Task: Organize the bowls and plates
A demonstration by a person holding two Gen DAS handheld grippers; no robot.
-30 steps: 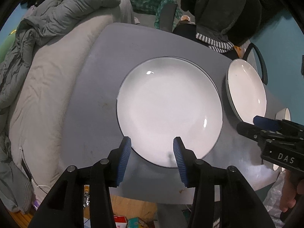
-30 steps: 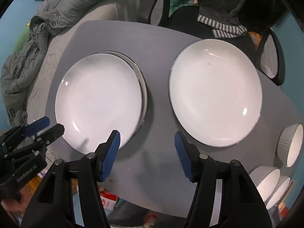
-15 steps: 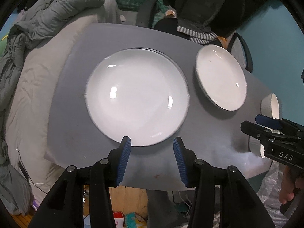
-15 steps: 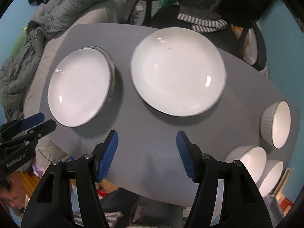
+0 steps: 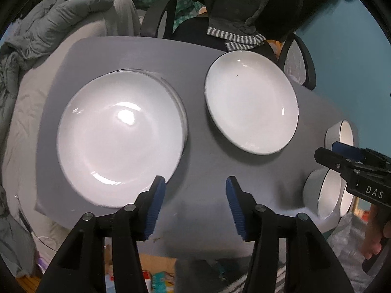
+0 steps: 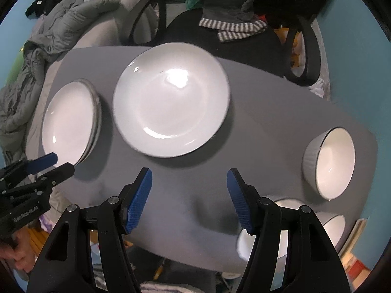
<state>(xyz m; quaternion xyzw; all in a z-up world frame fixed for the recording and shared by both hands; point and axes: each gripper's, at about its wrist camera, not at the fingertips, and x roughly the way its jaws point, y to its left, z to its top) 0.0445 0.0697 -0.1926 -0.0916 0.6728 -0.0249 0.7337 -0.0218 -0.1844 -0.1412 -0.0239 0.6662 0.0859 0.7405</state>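
Left wrist view: the left gripper (image 5: 194, 204), its jaws having just opened wider with nothing between them, hangs over the grey rectangular tabletop (image 5: 202, 161). On that tabletop, a stack of white round plates (image 5: 119, 139) lies toward its left end, a single white round plate (image 5: 251, 102) mid-table, and three white ribbed bowls (image 6: 328, 161) at its right end. Right wrist view: the right gripper (image 6: 189, 201) is likewise open and empty, above the tabletop's near edge.
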